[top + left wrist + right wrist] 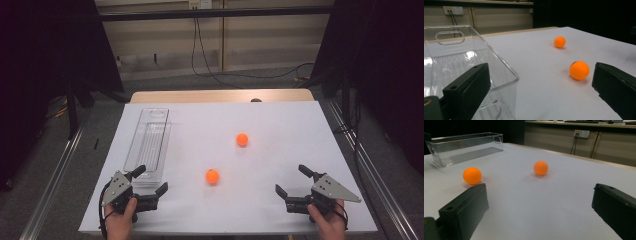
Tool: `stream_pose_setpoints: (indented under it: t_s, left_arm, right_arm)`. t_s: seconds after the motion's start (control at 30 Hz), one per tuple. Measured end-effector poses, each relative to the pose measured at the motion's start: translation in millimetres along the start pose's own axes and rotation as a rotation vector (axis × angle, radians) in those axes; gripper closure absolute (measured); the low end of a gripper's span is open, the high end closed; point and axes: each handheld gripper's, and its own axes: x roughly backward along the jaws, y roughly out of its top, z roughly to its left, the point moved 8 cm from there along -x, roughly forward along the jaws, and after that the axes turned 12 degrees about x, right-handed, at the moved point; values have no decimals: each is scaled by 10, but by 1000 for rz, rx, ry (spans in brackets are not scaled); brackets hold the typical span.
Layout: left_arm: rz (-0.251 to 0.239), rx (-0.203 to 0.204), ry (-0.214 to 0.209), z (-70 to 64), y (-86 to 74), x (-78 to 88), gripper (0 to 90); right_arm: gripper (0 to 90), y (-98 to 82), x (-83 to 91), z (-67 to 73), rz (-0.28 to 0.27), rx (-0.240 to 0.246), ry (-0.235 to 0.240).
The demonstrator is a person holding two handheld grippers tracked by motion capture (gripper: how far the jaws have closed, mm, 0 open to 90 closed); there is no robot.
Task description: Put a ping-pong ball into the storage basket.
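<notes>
Here we work on a white table (pixel 280 165) in a dim room; both grippers, left (pixel 150 184) and right (pixel 295 181), gape empty, the near small orange ball (pixel 212 176) lying between them, untouched, beside a clear plastic tray (pixel 150 142).

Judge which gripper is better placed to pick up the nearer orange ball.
Probably the left gripper: open and empty, it sits closer to the nearer ball and beside the clear bin. The right gripper, also open, is farther away.
</notes>
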Motion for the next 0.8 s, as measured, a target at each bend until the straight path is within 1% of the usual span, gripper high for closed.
stream_pose_setpoints:
  t_s: [0.1, 0.13, 0.3, 0.4, 0.47, 0.63, 0.8]
  left_arm:
    - [0, 5, 2, -5, 2, 2, 20]
    - [-4, 14, -1, -9, 4, 0, 19]
    - [-1, 16, -3, -12, 7, 5, 19]
    - [-3, 26, -7, -21, 11, 0, 19]
    - [-3, 25, -9, -23, 13, -7, 19]
    - [0, 26, -17, -37, 23, -10, 19]
    - [10, 45, -44, -90, 26, -50, 17]
  right_arm:
    - [1, -6, 0, -1, 1, -2, 3]
    - [1, -6, 0, 0, 1, -2, 3]
    - [1, 2, 2, 3, -4, -4, 4]
    - [2, 3, 5, 4, -6, -5, 7]
    - [2, -2, 12, -3, -4, -1, 5]
    - [2, 2, 18, -15, -9, -11, 1]
    - [2, 1, 18, -10, -9, -9, 4]
